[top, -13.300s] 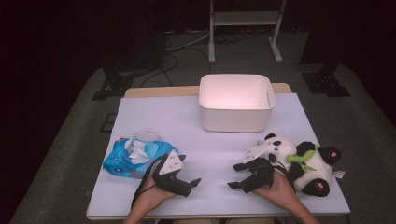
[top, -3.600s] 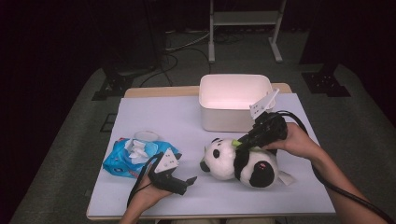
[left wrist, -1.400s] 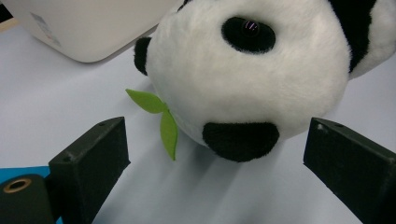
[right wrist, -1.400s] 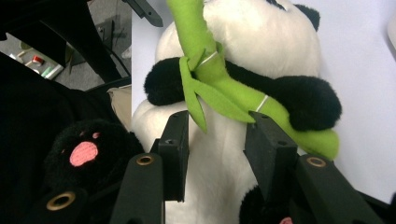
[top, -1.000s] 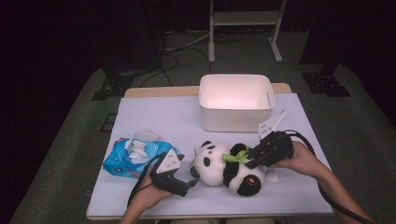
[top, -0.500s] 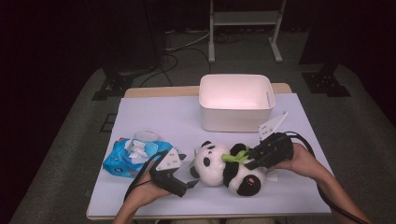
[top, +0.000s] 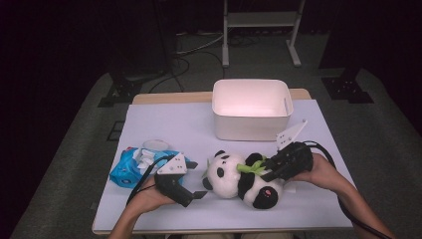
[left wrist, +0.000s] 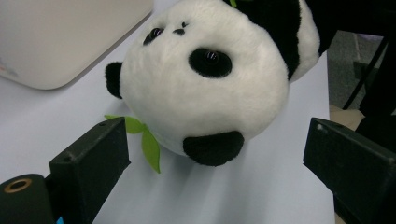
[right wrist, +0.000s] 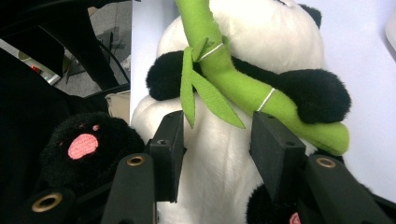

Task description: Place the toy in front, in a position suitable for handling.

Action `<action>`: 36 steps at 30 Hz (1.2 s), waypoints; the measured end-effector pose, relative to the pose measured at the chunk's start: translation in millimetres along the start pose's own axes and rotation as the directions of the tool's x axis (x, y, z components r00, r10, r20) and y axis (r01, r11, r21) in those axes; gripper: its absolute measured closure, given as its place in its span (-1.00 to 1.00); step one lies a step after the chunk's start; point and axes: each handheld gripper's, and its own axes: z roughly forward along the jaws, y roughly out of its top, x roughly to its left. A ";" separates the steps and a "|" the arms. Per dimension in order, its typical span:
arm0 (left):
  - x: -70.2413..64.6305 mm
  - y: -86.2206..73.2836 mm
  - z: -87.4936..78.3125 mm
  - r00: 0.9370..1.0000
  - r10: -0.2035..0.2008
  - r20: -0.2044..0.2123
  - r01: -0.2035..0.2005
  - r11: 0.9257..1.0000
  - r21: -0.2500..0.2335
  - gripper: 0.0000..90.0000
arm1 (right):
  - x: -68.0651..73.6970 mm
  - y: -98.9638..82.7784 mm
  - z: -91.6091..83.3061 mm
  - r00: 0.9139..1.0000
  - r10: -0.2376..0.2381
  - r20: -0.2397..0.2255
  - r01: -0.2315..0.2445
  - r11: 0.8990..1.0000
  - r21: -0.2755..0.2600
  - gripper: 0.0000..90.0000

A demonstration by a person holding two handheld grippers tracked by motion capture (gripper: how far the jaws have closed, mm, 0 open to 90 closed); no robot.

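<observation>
- The plush panda (top: 239, 179) lies on its side on the desk (top: 164, 119), near the middle of the front half, at about 6 o'clock from the white bin (top: 251, 107) and well apart from it.
- The right claw (top: 262, 172) is over the panda's belly, coming in from 3 o'clock. In the right gripper view its jaws have just been opening; they stand either side of the white belly fur under the green bamboo stalk (right wrist: 233, 84), and the pads (right wrist: 170, 149) look eased off rather than pinching. I judge this a release, with the toy now resting on its own.
- The left claw (top: 196, 191) sits at about 8 o'clock from the panda's head, jaws spread wide and empty. In the left gripper view the head (left wrist: 205, 84) lies just ahead of the gap and touches neither jaw.
- The blue wipes pack (top: 142, 164) lies at the desk's 9 o'clock side, untouched.
- Done, as I read it: the panda set down mid-desk.
- Left: a fresh grip, probably by the left claw, if the toy is bound for the bin, which holds nothing visible.
</observation>
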 end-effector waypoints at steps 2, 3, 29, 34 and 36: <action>0.7 1.6 -0.8 1.000 0.008 0.007 -0.008 1.000 0.004 -0.87 | -0.2 -0.3 0.1 1.000 0.001 -0.001 -0.001 1.000 -0.003 0.19; 1.4 2.3 -1.5 1.000 0.011 0.013 -0.011 1.000 0.006 -0.87 | 0.0 -0.4 0.1 1.000 0.002 0.000 -0.002 1.000 -0.003 0.19; 15.9 1.7 -26.8 0.998 0.023 0.050 -0.025 0.999 0.033 -0.87 | 2.6 0.3 1.1 1.000 0.005 0.005 -0.005 1.000 0.007 0.12; 19.4 1.7 -35.0 0.999 0.029 0.044 -0.030 0.999 0.038 -0.85 | 2.9 0.3 1.1 1.000 0.004 0.006 -0.004 1.000 0.008 0.11; 21.0 1.3 -38.0 0.999 0.017 0.046 -0.019 0.999 0.042 -0.84 | 2.8 0.4 1.2 1.000 0.005 0.005 -0.005 1.000 0.008 0.10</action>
